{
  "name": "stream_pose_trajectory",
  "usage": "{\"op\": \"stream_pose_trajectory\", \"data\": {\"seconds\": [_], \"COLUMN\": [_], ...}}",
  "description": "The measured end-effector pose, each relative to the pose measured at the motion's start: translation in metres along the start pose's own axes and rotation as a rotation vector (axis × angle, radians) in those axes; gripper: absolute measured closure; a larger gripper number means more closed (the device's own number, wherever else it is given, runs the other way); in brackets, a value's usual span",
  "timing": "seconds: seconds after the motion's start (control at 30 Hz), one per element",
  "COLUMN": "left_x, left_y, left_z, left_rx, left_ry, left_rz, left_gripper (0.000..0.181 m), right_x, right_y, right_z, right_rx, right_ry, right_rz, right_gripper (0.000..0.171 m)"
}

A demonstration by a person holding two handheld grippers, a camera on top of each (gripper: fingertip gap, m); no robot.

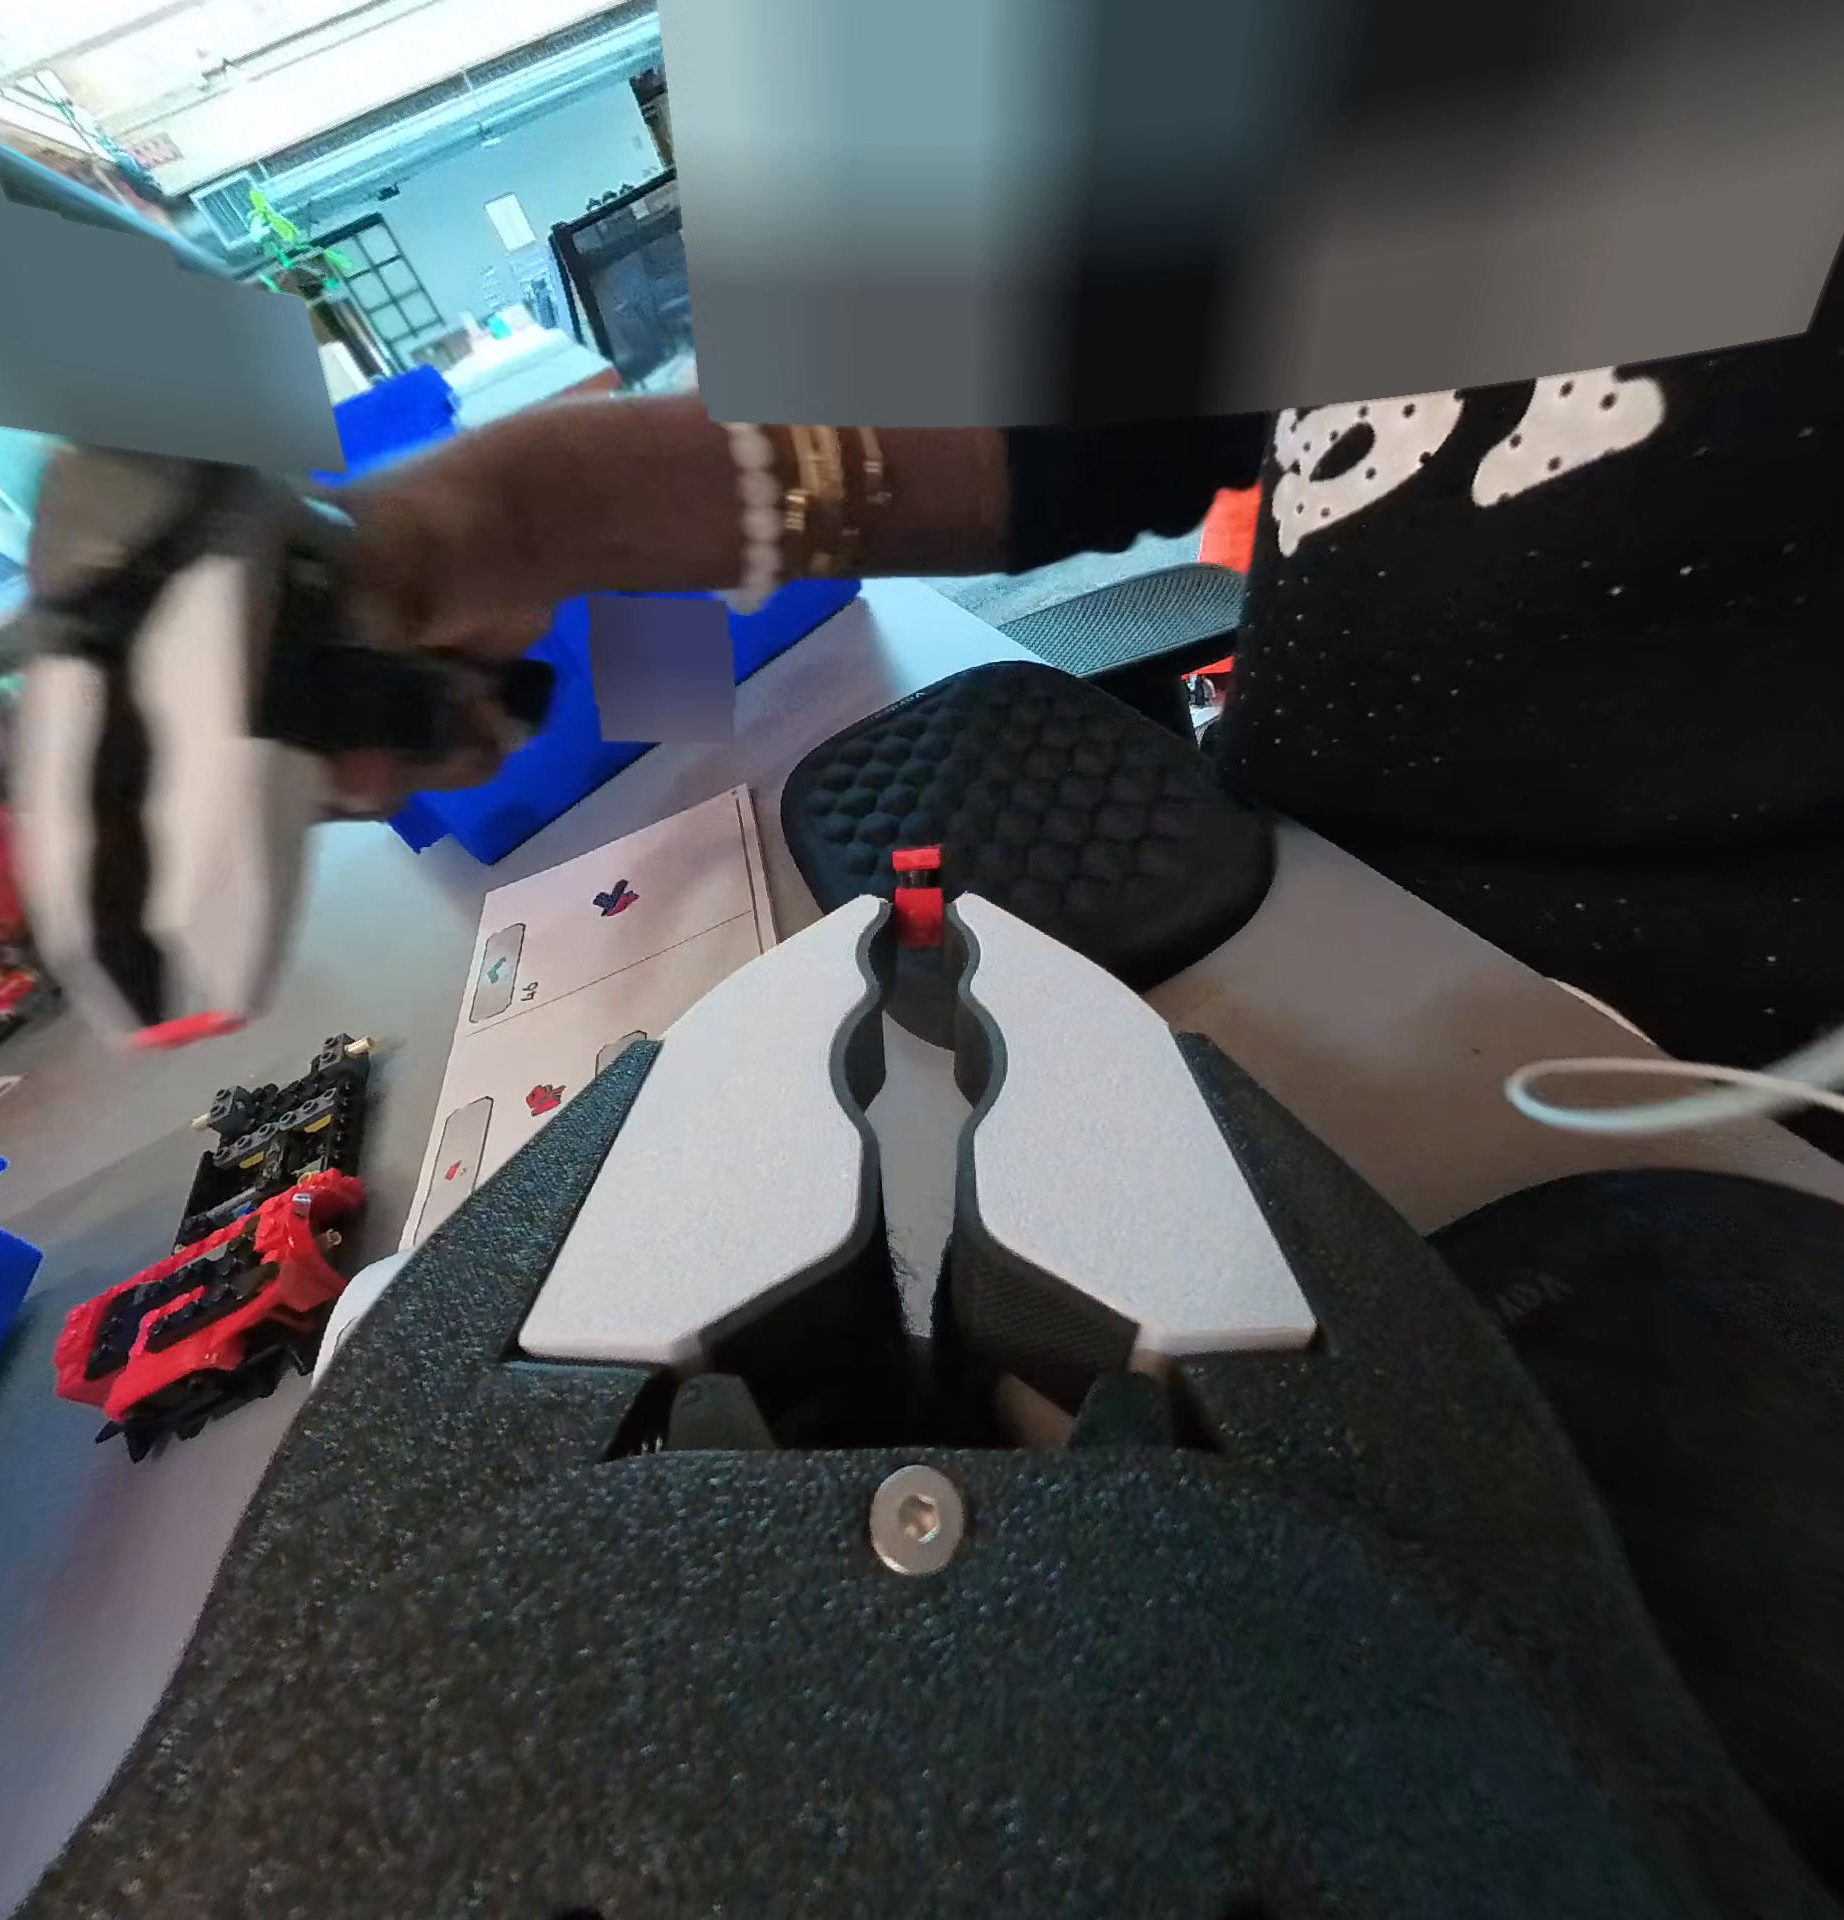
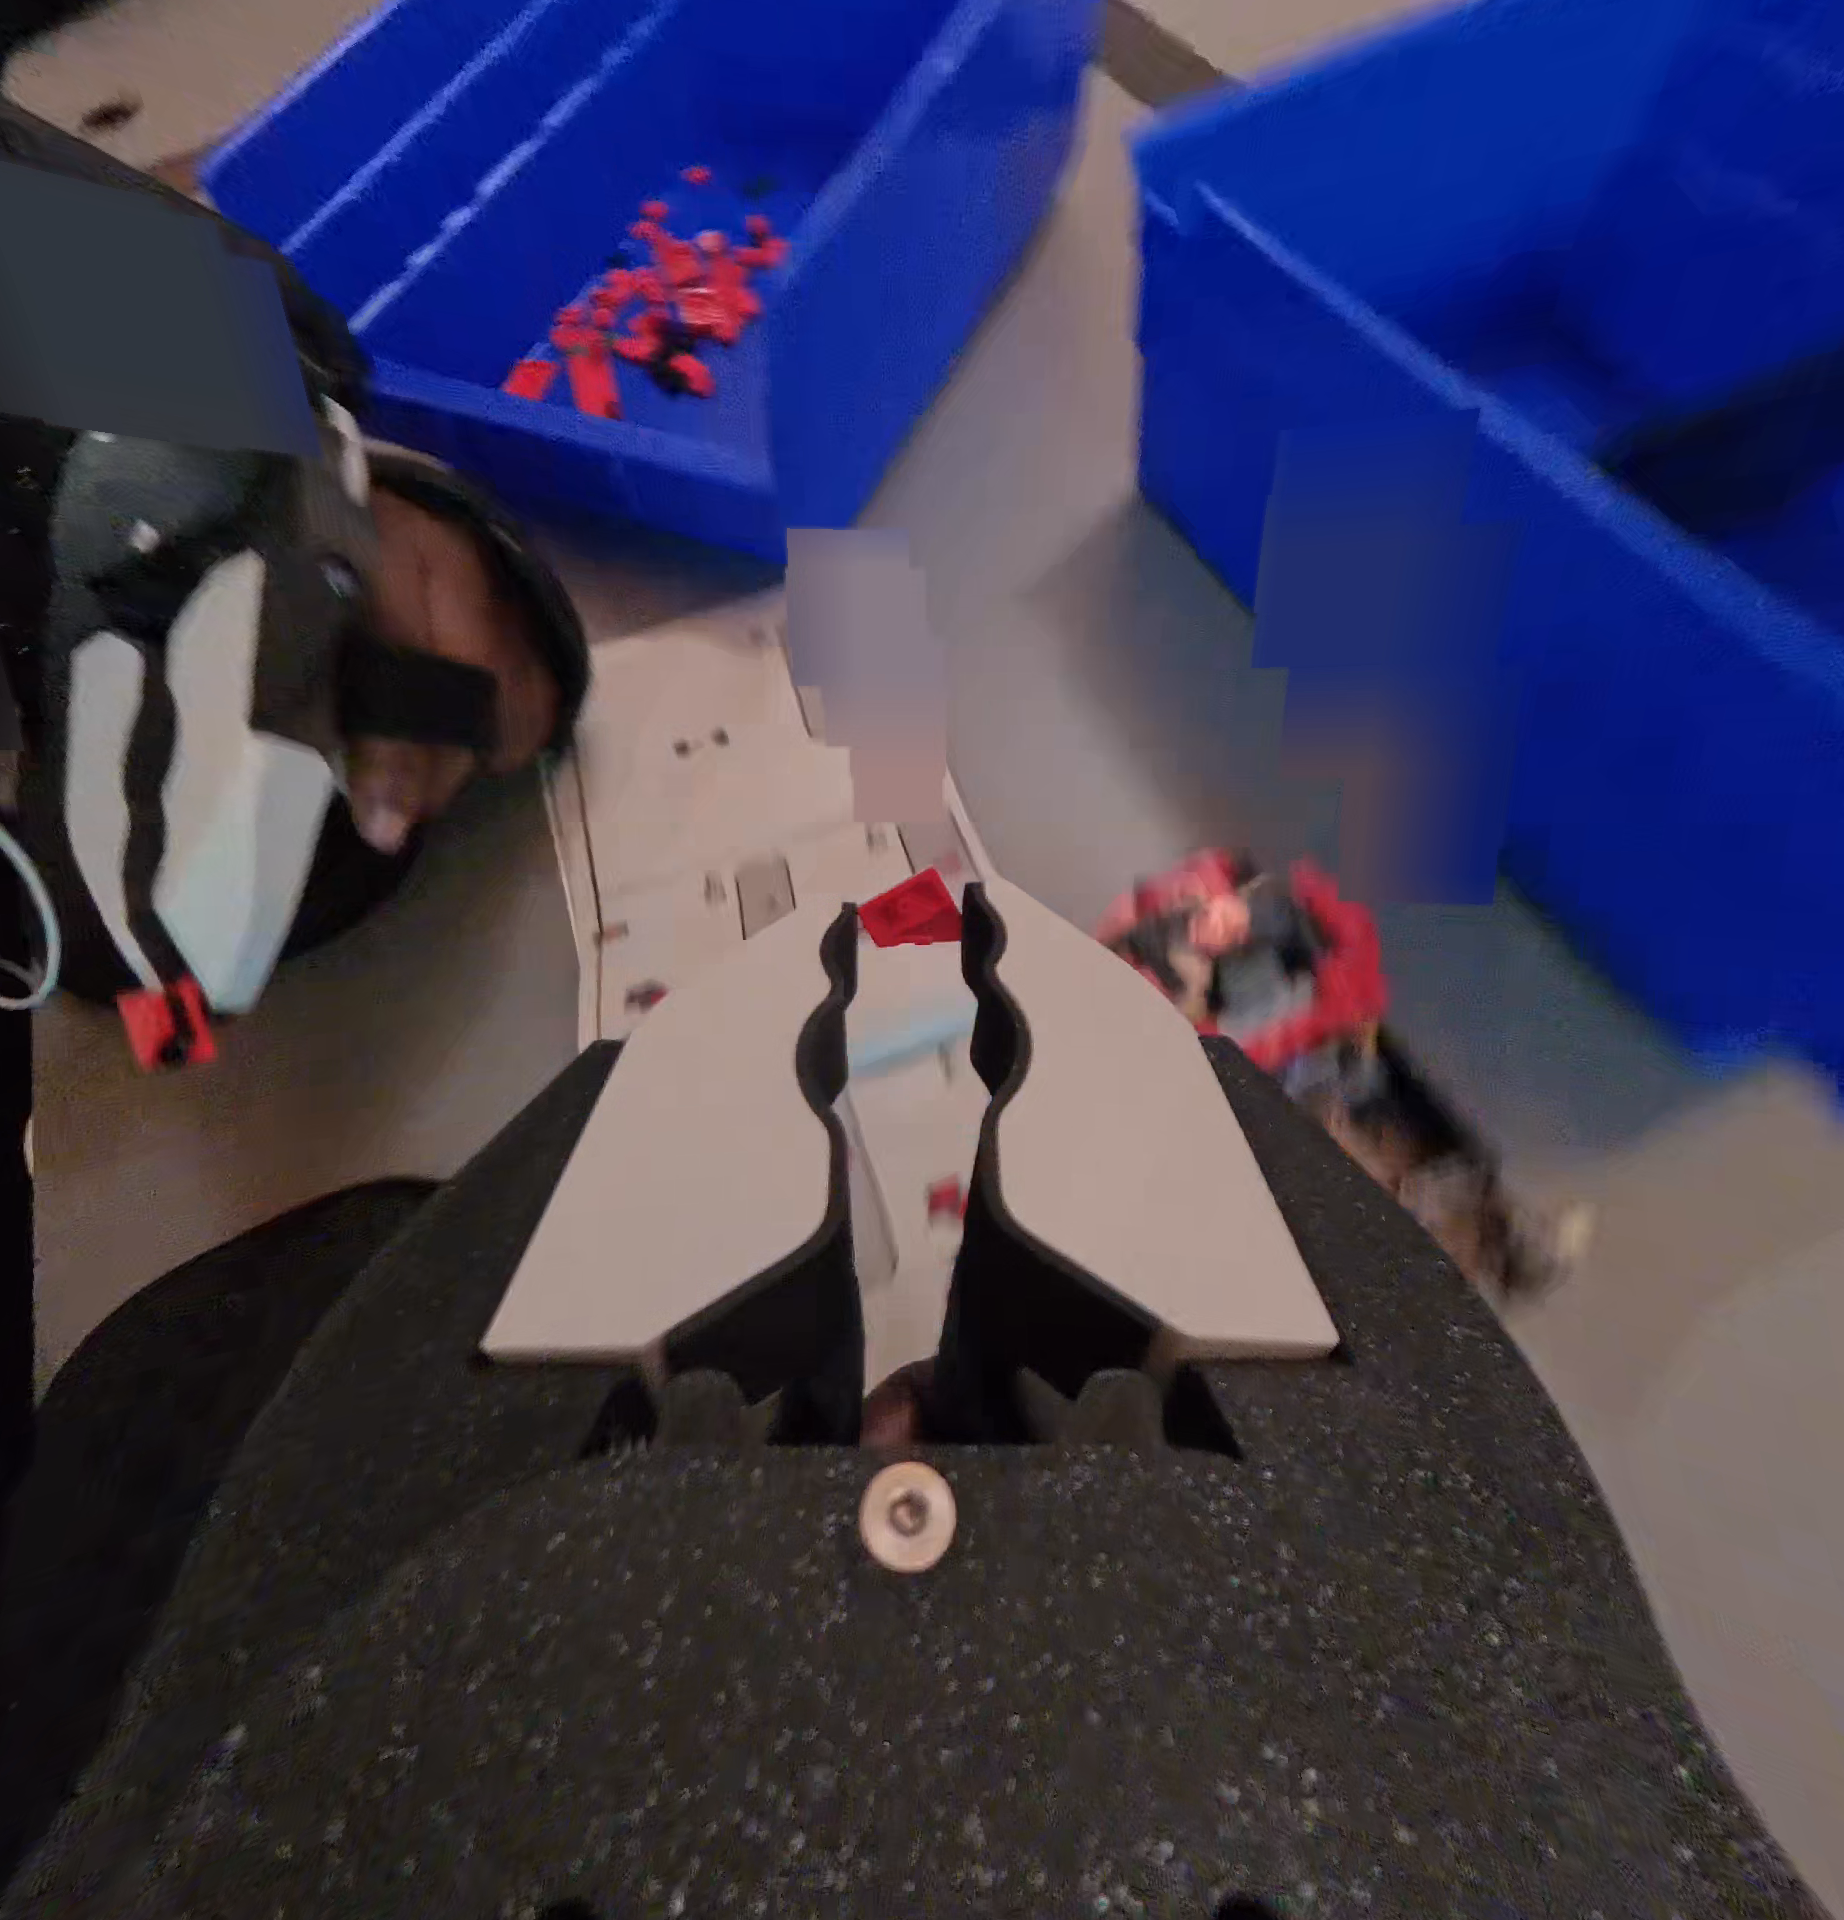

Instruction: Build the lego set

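Observation:
My left gripper [image 1: 919, 914] is shut on a small red and black piece [image 1: 916, 902] held at its fingertips above the table edge; it shows too in the right wrist view [image 2: 165, 1023]. My right gripper [image 2: 905, 914] is shut on a flat red piece [image 2: 910, 907] above the instruction sheet [image 2: 710, 769]. In the left wrist view the right gripper [image 1: 185, 1029] is blurred at the left with that red piece at its tip. The part-built red and black model [image 1: 232, 1278] lies on the table left of the sheet [image 1: 627, 935]; it is blurred in the right wrist view [image 2: 1271, 966].
A blue bin [image 2: 897, 343] holds several loose red pieces [image 2: 669, 301]. Another blue bin [image 2: 1624, 520] stands at the right. A black padded cushion [image 1: 1022, 810] lies on the table near the person. A white cable [image 1: 1666, 1091] loops at the right. My right fingertips sit around 15 cm from my left ones.

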State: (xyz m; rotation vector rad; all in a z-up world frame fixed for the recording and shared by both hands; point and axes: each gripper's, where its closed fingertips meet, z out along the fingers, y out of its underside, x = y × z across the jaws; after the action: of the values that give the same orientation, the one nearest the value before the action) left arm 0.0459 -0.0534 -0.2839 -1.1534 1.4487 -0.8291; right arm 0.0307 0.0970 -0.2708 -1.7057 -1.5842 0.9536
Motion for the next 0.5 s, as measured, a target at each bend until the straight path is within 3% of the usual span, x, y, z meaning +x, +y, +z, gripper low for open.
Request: {"op": "stream_pose_trajectory", "data": {"seconds": [0.1,0.23,0.4,0.5], "left_x": [-0.001,-0.003,-0.004,-0.003], "left_y": [0.002,0.006,0.006,0.004], "left_z": [0.001,0.001,-0.001,-0.002], "left_rx": [-0.006,-0.022,-0.013,-0.005], "left_ry": [-0.002,-0.007,-0.012,-0.007], "left_rz": [-0.006,-0.022,-0.030,-0.033], "left_gripper": [0.174,0.174,0.174,0.174], "right_x": [0.006,0.012,0.004,-0.008], "right_y": [0.051,0.086,0.093,0.077], "right_z": [-0.021,-0.017,0.000,-0.004], "right_rx": [0.069,-0.016,-0.091,0.034], "right_ry": [0.111,0.262,0.260,0.202], "right_rz": [0.140,0.088,0.021,0.016], "right_gripper": [0.152,0.152,0.147,0.144]}}
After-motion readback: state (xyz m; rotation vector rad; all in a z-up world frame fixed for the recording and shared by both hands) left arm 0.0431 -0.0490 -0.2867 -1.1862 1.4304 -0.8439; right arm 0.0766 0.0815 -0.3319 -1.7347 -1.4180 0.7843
